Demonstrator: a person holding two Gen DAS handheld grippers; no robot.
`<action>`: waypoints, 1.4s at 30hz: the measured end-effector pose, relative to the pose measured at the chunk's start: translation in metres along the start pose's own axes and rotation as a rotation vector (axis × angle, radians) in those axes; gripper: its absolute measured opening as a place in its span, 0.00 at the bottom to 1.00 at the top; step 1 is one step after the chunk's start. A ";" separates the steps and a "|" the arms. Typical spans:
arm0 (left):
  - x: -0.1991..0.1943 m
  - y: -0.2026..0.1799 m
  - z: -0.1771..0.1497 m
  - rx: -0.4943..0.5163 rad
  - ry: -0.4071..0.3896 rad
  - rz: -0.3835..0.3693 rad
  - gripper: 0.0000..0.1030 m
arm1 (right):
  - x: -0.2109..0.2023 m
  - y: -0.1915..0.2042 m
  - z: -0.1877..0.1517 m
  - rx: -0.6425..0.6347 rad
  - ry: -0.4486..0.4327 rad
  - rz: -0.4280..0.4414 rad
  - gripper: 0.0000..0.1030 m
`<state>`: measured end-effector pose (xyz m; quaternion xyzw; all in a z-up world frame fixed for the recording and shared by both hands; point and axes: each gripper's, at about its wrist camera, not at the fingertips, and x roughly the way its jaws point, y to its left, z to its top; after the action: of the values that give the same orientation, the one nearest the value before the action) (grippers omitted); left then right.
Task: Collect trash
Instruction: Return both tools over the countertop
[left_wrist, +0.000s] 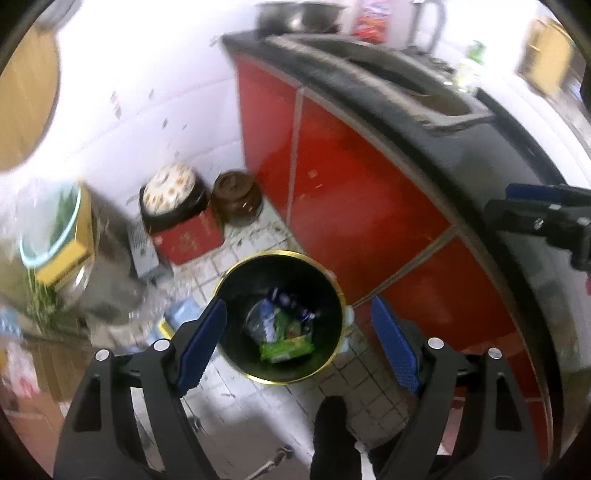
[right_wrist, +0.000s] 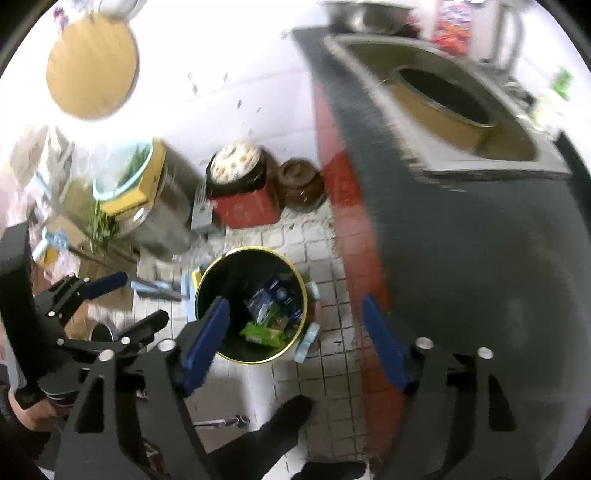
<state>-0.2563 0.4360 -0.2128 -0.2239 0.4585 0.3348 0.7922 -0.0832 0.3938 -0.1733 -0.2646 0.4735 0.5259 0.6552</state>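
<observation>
A round black trash bin with a gold rim (left_wrist: 334, 284) stands on the tiled floor beside the red cabinet; it also shows in the right wrist view (right_wrist: 236, 254). Inside lie a green wrapper (left_wrist: 286, 349) (right_wrist: 260, 334) and blue and clear packets (left_wrist: 291, 304) (right_wrist: 280, 293). My left gripper (left_wrist: 299, 334) is open and empty, hovering above the bin. It also shows in the right wrist view (right_wrist: 133, 299). My right gripper (right_wrist: 295, 330) is open and empty, above the bin's right side. It shows at the right edge of the left wrist view (left_wrist: 517, 201).
A red cabinet (left_wrist: 354, 173) with a black countertop (left_wrist: 480, 155) and a sink (right_wrist: 443, 96) stands to the right. A red box (left_wrist: 188, 236), a covered pot (left_wrist: 170, 190), a brown jar (left_wrist: 236, 195) and a yellow box (left_wrist: 70, 251) crowd the far floor. A person's dark shoe (left_wrist: 332, 424) is below.
</observation>
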 end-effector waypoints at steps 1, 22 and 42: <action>-0.005 -0.010 0.003 0.024 -0.008 -0.006 0.79 | -0.015 -0.009 -0.005 0.020 -0.017 -0.008 0.73; -0.112 -0.465 -0.008 0.726 -0.112 -0.514 0.88 | -0.352 -0.293 -0.324 0.786 -0.298 -0.577 0.80; -0.121 -0.571 -0.036 0.880 -0.085 -0.559 0.88 | -0.381 -0.345 -0.422 0.944 -0.312 -0.641 0.80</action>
<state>0.0998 -0.0133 -0.0969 0.0299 0.4461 -0.1052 0.8883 0.0972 -0.2356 -0.0563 0.0062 0.4508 0.0667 0.8901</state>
